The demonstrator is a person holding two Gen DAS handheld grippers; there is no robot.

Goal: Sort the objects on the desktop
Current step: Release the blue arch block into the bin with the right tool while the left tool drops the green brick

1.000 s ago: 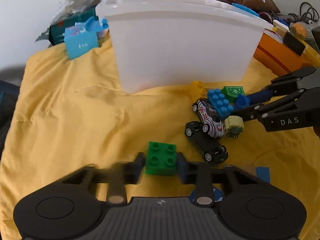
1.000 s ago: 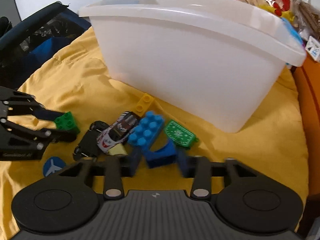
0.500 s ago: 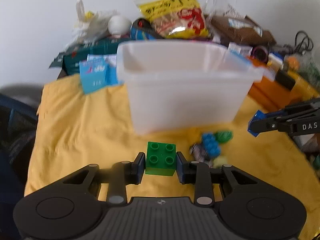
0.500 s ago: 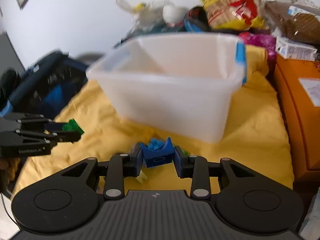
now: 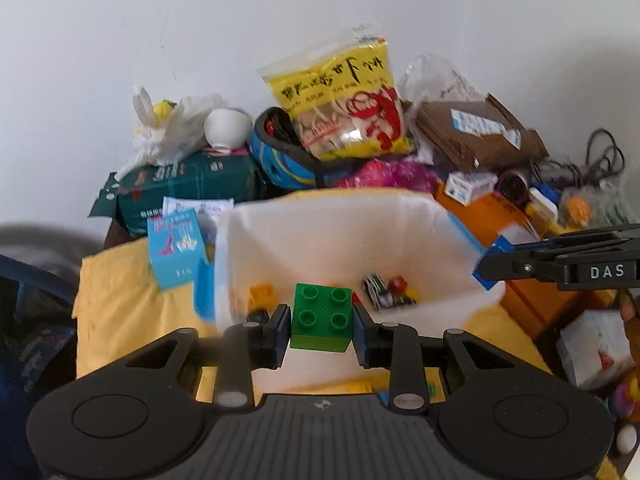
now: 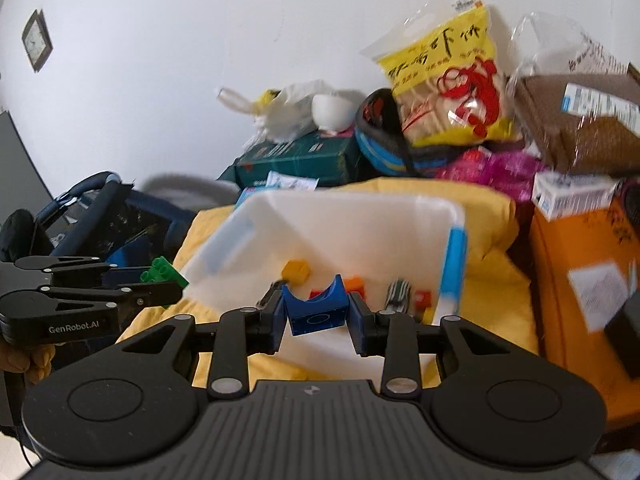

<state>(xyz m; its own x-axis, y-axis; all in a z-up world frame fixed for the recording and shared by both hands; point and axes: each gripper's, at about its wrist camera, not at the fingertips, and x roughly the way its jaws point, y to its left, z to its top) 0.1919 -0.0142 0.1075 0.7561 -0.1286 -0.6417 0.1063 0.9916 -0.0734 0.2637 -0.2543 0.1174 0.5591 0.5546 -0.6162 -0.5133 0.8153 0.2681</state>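
My left gripper [image 5: 321, 334] is shut on a green four-stud brick [image 5: 322, 322], held in the air over the near rim of the white plastic bin [image 5: 448, 248]. My right gripper [image 6: 319, 320] is shut on a blue arch block [image 6: 316, 312], also raised over the bin [image 6: 340, 216]. Each gripper shows in the other view: the right one [image 5: 486, 270] at the bin's right edge with the blue block [image 5: 494, 250], the left one [image 6: 176, 284] at its left edge with the green brick [image 6: 162, 272]. Inside the bin lie a yellow brick [image 6: 296, 270], red pieces and a striped toy car [image 6: 400, 294].
The bin stands on a yellow cloth [image 5: 120, 304]. Behind it are a yellow snack bag [image 5: 344, 108], a dark green box [image 5: 188, 184], a white bowl [image 5: 226, 128] and a brown package [image 5: 476, 136]. An orange box [image 6: 576, 280] lies right, a small blue carton [image 5: 176, 252] left.
Both grippers have lifted their blocks off the cloth and risen above the bin, so its inside now shows. The toys left on the cloth have dropped out of sight.
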